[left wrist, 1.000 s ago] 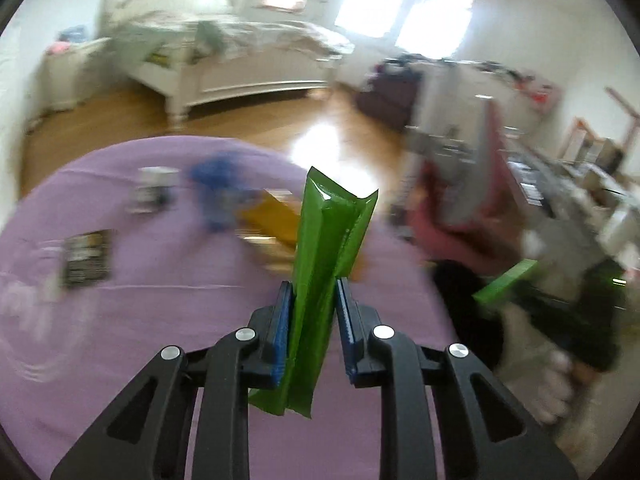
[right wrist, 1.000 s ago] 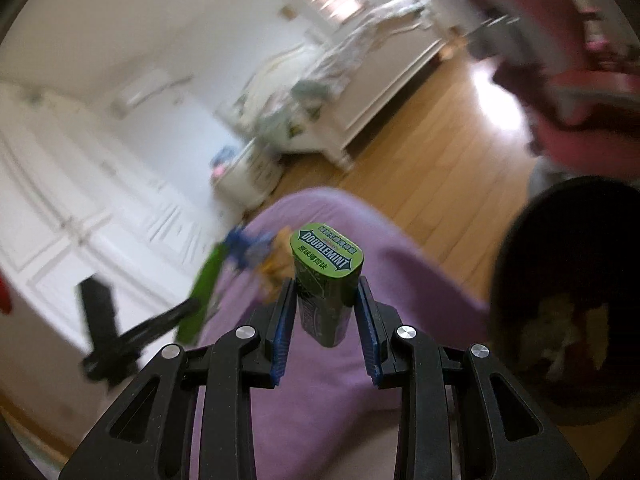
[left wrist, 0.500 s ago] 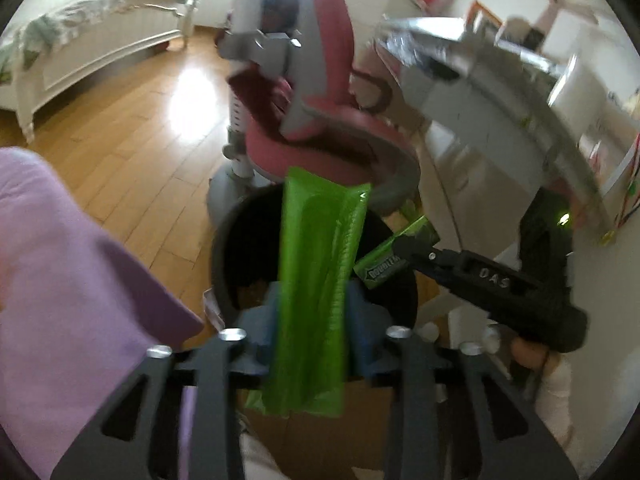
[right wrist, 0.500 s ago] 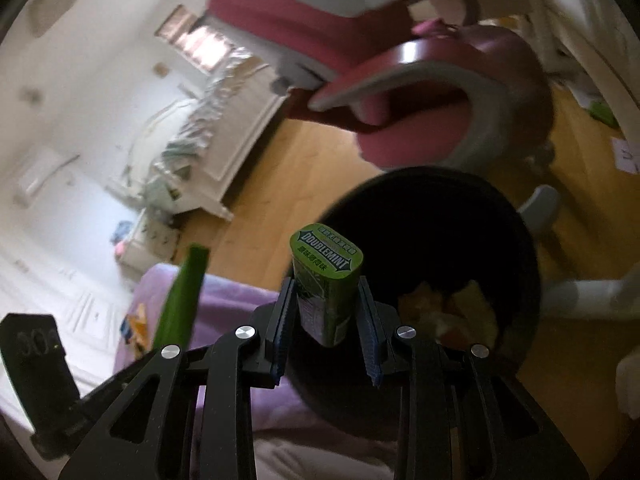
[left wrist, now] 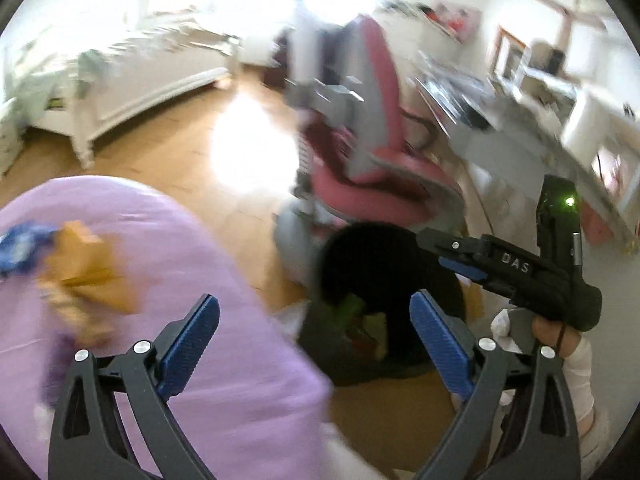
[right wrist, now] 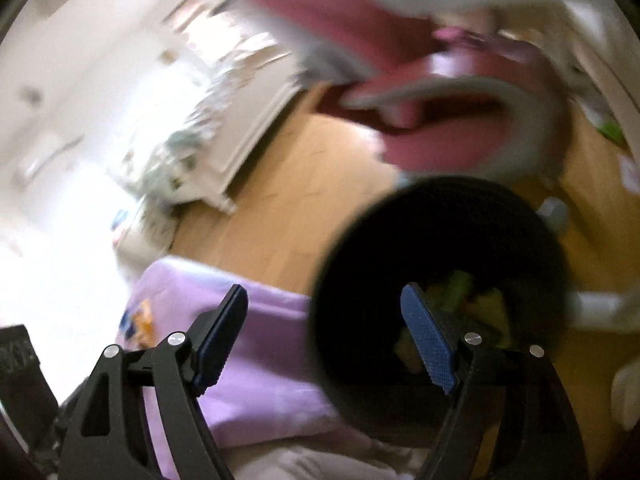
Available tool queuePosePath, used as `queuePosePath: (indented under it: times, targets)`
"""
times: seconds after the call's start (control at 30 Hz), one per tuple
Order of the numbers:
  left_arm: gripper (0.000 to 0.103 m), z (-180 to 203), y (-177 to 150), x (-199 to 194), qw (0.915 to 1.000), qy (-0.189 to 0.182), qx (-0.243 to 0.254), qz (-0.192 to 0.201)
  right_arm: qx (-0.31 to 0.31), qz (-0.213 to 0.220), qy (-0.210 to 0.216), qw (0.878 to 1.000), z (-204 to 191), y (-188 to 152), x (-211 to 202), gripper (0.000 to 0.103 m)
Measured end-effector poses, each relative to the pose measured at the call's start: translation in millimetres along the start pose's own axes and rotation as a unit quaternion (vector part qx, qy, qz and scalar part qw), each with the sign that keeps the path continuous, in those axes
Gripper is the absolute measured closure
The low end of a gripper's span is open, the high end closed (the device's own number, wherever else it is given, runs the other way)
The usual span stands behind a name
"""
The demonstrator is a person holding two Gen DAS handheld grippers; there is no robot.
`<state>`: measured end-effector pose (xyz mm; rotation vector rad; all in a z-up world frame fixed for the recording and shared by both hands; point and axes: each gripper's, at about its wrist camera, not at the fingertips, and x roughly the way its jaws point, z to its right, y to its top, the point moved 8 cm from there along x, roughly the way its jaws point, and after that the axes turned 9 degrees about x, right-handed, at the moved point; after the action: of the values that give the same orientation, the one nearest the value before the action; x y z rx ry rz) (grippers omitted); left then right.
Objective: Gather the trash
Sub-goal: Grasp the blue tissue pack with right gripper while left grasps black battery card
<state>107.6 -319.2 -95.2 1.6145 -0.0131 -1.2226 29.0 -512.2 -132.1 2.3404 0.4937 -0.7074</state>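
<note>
Dropped both pieces: green wrapper and gum tin are now in the bin. My left gripper and right gripper hang wide apart, empty; more trash waits on the purple table.

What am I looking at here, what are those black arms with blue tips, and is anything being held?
There is no robot: a person holds one gripping tool in each hand, each with a wide-angle camera looking along its fingers. One picture is from the left tool, the other from the right tool. Both are open and hold nothing. Below them stands a black trash bin with green and yellow scraps inside. Beside it is a purple-covered table with blurred orange and blue wrappers.
</note>
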Motion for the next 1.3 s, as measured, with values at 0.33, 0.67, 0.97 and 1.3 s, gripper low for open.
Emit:
queuePosePath:
  times: [0.33, 0.67, 0.97, 1.3]
  targets:
    - [0.008, -234, -77, -92, 0.9642, 0.204, -0.169, -0.008, -0.267, -0.117, 0.128, 0.948, -262, -78, 90, 0.024]
    - [0.008, -333, -114, -79, 0.9715, 0.211, 0.015, -0.106, -0.419, -0.202, 0.089, 0.881, -367, -154, 214, 0.025]
    - [0.006, -344, -116, -61, 0.9793, 0.134, 0.102, -0.112, -0.467, -0.233, 0.045, 0.852, -360, -183, 272, 0.037]
    - [0.026, -305, -120, -62, 0.9889, 0.074, 0.087, -0.095, -0.396, -0.239, 0.106, 0.88, -353, -182, 228, 0.053]
